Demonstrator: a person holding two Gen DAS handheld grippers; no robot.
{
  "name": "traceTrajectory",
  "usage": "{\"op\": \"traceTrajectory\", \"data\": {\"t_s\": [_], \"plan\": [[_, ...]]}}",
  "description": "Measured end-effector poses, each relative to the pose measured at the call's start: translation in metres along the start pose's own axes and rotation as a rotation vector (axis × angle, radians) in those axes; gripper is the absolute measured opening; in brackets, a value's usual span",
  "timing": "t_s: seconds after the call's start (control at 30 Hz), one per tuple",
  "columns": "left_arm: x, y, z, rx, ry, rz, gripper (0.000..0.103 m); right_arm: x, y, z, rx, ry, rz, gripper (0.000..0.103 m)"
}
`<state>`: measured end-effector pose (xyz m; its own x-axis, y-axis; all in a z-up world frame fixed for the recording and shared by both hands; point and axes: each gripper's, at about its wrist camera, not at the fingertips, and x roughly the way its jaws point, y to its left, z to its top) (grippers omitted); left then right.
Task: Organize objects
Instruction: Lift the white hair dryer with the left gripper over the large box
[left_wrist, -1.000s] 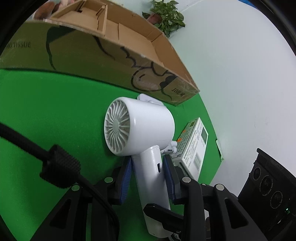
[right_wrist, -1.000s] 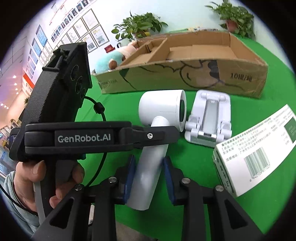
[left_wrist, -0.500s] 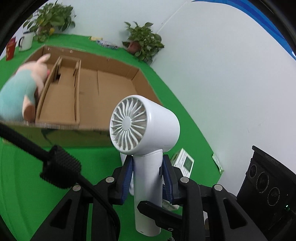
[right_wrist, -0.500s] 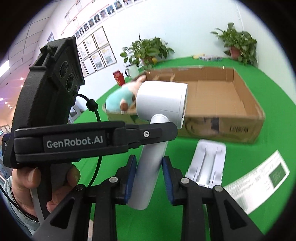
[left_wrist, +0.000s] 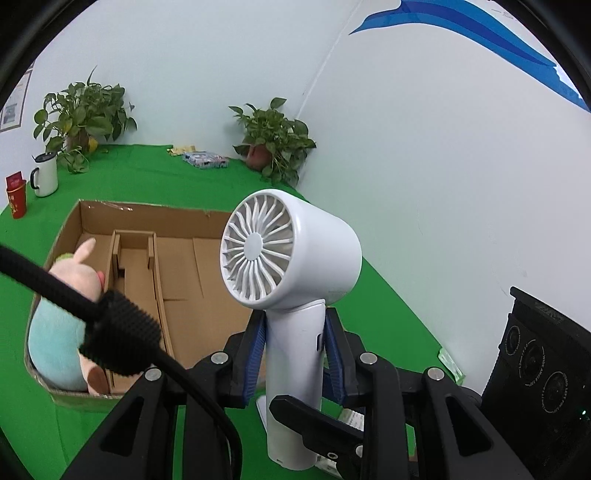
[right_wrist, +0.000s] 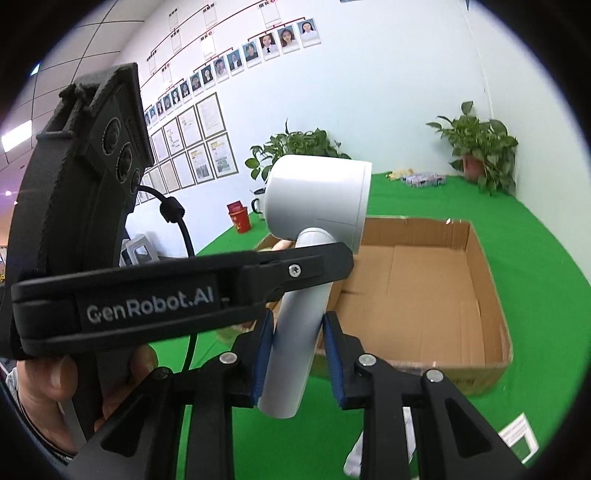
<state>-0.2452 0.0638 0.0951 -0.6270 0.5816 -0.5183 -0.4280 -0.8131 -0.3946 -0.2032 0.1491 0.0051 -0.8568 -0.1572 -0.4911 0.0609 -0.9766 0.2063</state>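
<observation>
**A:** You had the white handheld fan (left_wrist: 291, 254) clear of the green worktop (left_wrist: 122, 173), held upright by its handle with the round head on top. Why both grippers on one small thing?

**B:** My guess is steadiness. The head is the bulky end, so a single pinch low on the handle could let it swing. You had the left gripper (left_wrist: 294, 363) and the right gripper (right_wrist: 297, 360) clamped on the same handle from two sides, and that kept the head from tipping.

**A:** And where was it heading?

**B:** Most likely the cardboard box (left_wrist: 177, 218). The fan hung in front of and above its open top. The plush toy (left_wrist: 61, 325) filled the left compartment, while the wide right section looked bare, so that seemed the natural spot.

**A:** How did the jaws stand?

**B:** Narrow on both. In the left wrist view the blue pads (left_wrist: 255, 360) pressed flat against either side of the handle. In the right wrist view the handle sat tilted between the pads, touching both, with the other gripper's finger crossing just above. Your hand (right_wrist: 55, 387) was wrapped around the left gripper's grip.

**A:** Anything left out on the worktop?

**B:** A printed white box (right_wrist: 519, 439) lay at the lower right.
</observation>
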Motion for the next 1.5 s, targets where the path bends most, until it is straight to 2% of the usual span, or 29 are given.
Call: {"op": "traceTrajectory", "data": {"t_s": [0.27, 0.5, 0.73, 1.13, 1.5], "plan": [[0.016, 0.005, 0.049, -0.003, -0.017, 0.023, 0.028, 0.020, -0.011, 0.024, -0.008, -0.015, -0.003, 0.026], [0.061, 0.041, 0.076, -0.045, 0.025, 0.042, 0.028, 0.045, -0.026, 0.038, 0.023, 0.018, 0.003, 0.026], [0.118, 0.084, 0.087, -0.103, 0.094, 0.071, 0.028, 0.080, -0.047, 0.045, 0.089, 0.086, 0.038, 0.026], [0.202, 0.139, 0.049, -0.167, 0.272, 0.157, 0.028, 0.144, -0.077, 0.017, 0.241, 0.257, 0.113, 0.026], [0.244, 0.153, 0.028, -0.167, 0.398, 0.205, 0.028, 0.162, -0.095, -0.006, 0.340, 0.334, 0.155, 0.026]]}}
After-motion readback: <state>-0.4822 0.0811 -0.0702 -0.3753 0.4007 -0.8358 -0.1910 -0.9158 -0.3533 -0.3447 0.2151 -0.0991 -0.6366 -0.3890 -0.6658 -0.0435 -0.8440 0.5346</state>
